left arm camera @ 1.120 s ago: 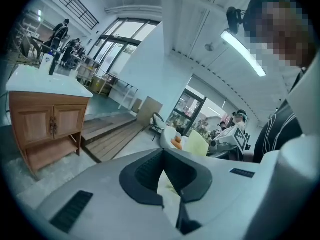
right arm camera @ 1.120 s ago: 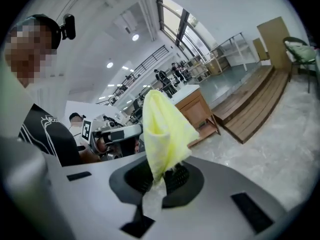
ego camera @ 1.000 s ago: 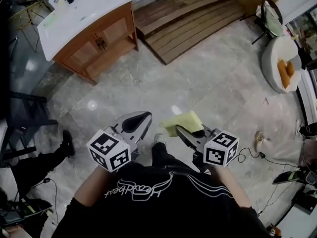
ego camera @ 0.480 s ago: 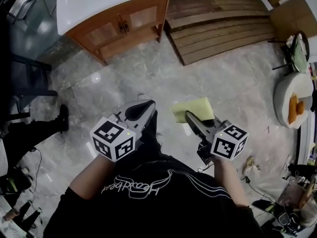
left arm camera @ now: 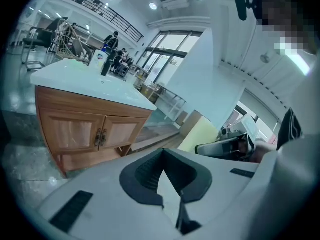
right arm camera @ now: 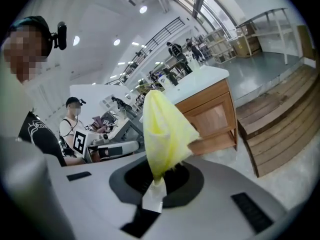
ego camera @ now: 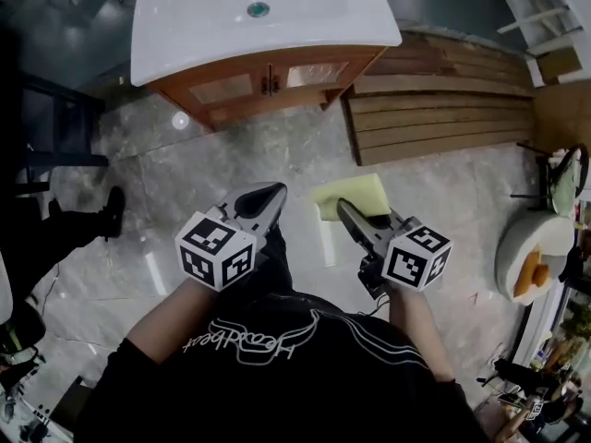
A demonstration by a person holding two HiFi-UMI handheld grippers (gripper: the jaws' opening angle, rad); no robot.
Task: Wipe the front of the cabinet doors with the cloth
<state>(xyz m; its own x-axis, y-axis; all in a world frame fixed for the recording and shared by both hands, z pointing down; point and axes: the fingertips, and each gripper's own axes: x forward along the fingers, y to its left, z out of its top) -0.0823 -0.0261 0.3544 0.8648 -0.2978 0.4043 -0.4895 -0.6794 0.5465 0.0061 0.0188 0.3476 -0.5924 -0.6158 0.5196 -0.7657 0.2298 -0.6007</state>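
The wooden cabinet with a white top stands ahead on the marble floor, its two doors shut, handles meeting in the middle. It also shows in the right gripper view as the cabinet. My right gripper is shut on a yellow cloth, which stands up from the jaws as the cloth. My left gripper is shut with nothing in it; its jaws meet. Both grippers are held near my body, well short of the cabinet.
Wooden stepped planks lie right of the cabinet. A black chair frame and a person's shoe are at the left. A white round seat stands far right. Bottles rest on the cabinet top.
The cabinet has swung from the upper left to the top centre of the head view and looks squarer on. Both grippers keep their posture; the cloth stays in the right one.
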